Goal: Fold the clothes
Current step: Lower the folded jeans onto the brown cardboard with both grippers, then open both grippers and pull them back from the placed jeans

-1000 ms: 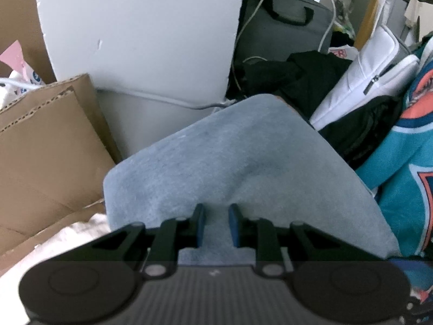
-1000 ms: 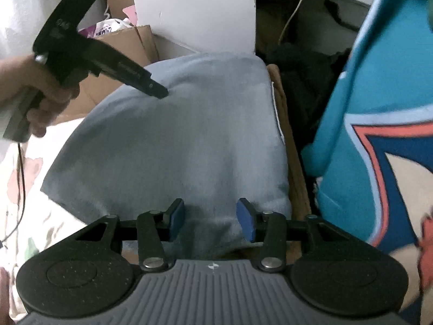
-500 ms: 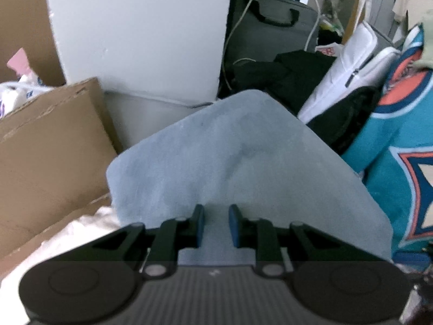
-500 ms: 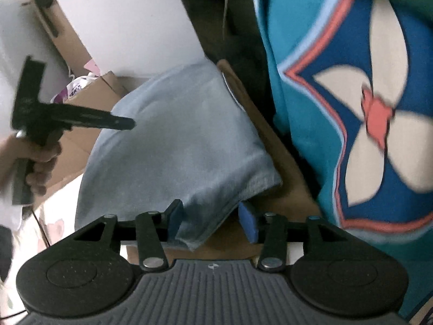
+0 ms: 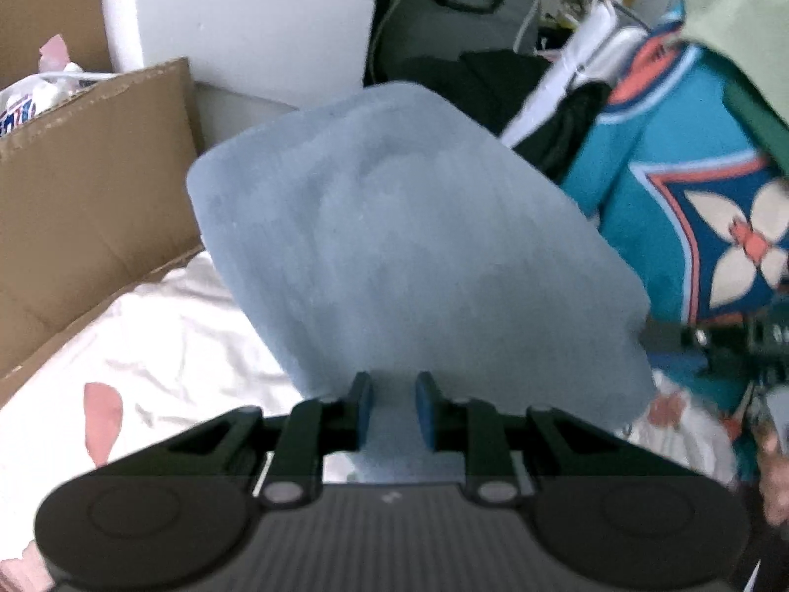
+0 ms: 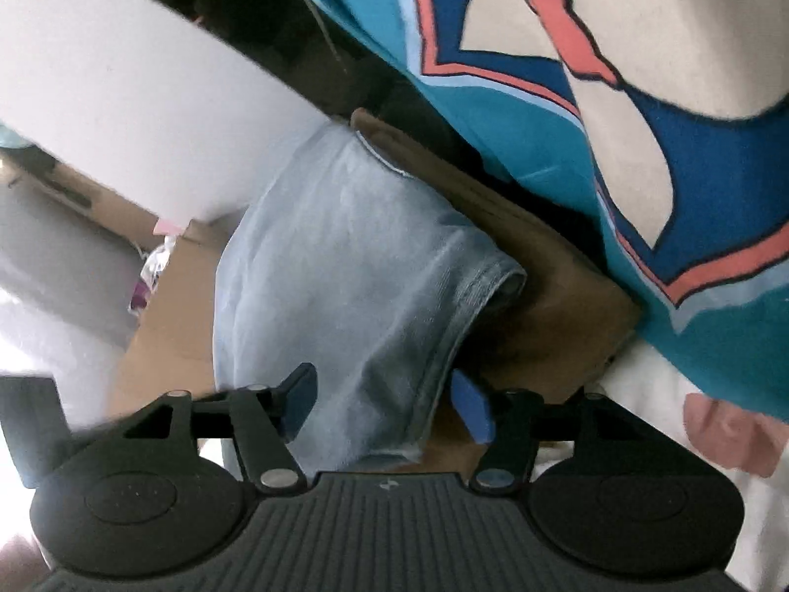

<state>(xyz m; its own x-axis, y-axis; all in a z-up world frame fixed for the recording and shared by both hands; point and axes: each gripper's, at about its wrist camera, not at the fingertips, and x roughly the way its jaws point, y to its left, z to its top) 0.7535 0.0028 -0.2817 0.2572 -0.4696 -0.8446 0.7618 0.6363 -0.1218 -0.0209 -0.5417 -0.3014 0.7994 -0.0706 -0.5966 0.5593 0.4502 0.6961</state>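
folded light-blue garment (image 5: 404, 256): lifted above the bedsheet (image 5: 148, 345), pinched in left gripper (image 5: 392, 407), jaws clamped on cloth. right gripper (image 6: 382, 402): jaws just widened, hem between them, unpressed. likely released there; left alone carries the fold.

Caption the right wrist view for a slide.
Right gripper, jaws just opened wide, straddles the light blue garment's hemmed corner beside a teal patterned jersey.

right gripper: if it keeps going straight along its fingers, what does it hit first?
Most likely the blue garment: its hemmed edge already lies between the right gripper's open jaws, which have just been opening. Brown cardboard lies just behind and right; depth there is hard to judge.
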